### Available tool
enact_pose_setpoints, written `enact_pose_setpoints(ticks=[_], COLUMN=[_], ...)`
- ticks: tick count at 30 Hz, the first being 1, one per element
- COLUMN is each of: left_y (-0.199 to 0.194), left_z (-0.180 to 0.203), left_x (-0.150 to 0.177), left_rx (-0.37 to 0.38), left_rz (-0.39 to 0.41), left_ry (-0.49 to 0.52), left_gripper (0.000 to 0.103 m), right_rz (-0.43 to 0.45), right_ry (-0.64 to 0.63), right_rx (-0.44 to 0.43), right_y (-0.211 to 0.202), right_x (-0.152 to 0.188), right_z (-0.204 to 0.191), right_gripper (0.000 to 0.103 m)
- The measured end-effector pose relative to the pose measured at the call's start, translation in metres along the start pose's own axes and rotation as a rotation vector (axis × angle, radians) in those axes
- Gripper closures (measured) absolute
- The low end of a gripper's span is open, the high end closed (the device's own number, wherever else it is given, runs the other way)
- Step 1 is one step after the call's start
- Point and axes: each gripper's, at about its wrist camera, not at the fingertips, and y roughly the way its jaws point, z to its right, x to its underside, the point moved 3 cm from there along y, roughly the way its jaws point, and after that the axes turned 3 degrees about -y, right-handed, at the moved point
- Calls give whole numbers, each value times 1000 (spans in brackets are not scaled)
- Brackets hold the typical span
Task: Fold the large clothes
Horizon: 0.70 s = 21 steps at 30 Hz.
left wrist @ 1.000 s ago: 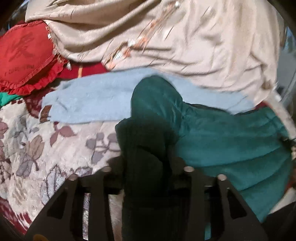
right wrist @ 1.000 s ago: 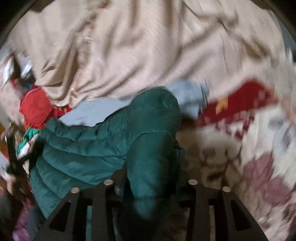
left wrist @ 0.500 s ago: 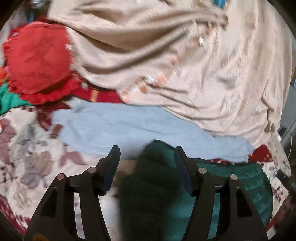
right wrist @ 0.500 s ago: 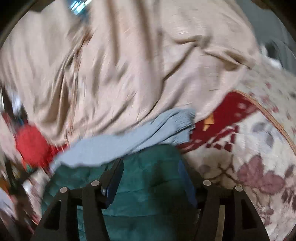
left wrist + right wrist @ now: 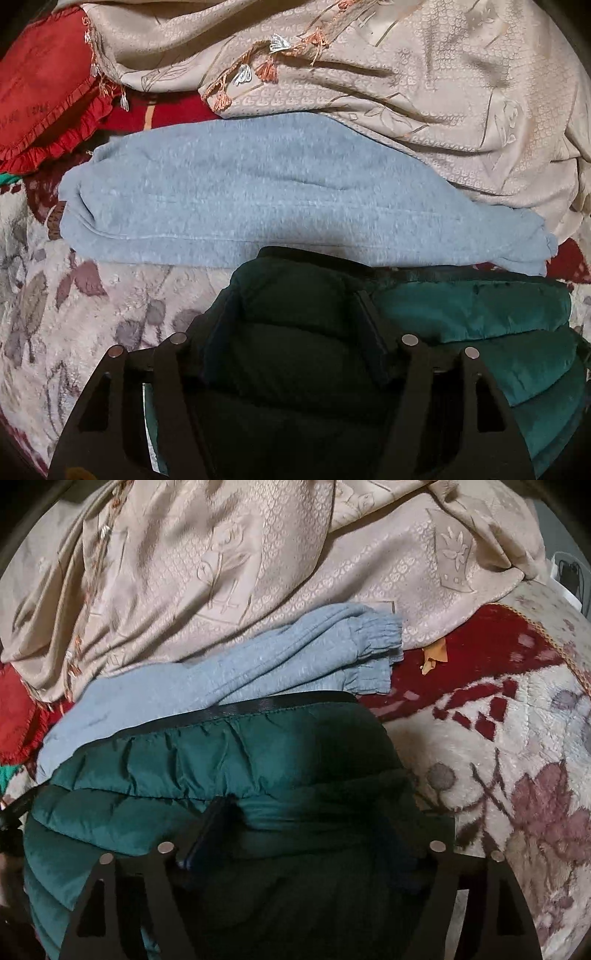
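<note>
While the green puffer jacket (image 5: 461, 317) lies bunched on the floral blanket (image 5: 55, 332) under both spread-fingered, empty grippers, left gripper (image 5: 295, 325) and right gripper (image 5: 303, 834), its slippery padding may spring open, and the blue sweatpants (image 5: 240, 199) touching its far edge, with beige cloth (image 5: 221, 572) beyond, crowd the fold.

Right gripper (image 5: 301, 812): rt fingertip lost in dark folds of teal quilted puffer jacket (image 5: 155, 764). Beige embroidered cloth (image 5: 424, 92) cut off at 12; red frilled cushion (image 5: 40, 88) cut at 10.
</note>
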Motion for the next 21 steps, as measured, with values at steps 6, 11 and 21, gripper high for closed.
enact_pose_setpoints(ticks=[6, 11, 21], left_y=[10, -8, -125], left_z=[3, 2, 67], left_x=[-2, -6, 57], left_rx=[26, 50, 121], left_rz=[-40, -30, 90], left_ry=[-2, 13, 158], left_gripper=[29, 28, 24], right_rz=[-2, 6, 207], right_ry=[7, 18, -231], right_rx=[-2, 20, -47], right_y=[0, -16, -110], right_x=[-1, -5, 50], right_z=[0, -4, -92], right_gripper=[16, 17, 17])
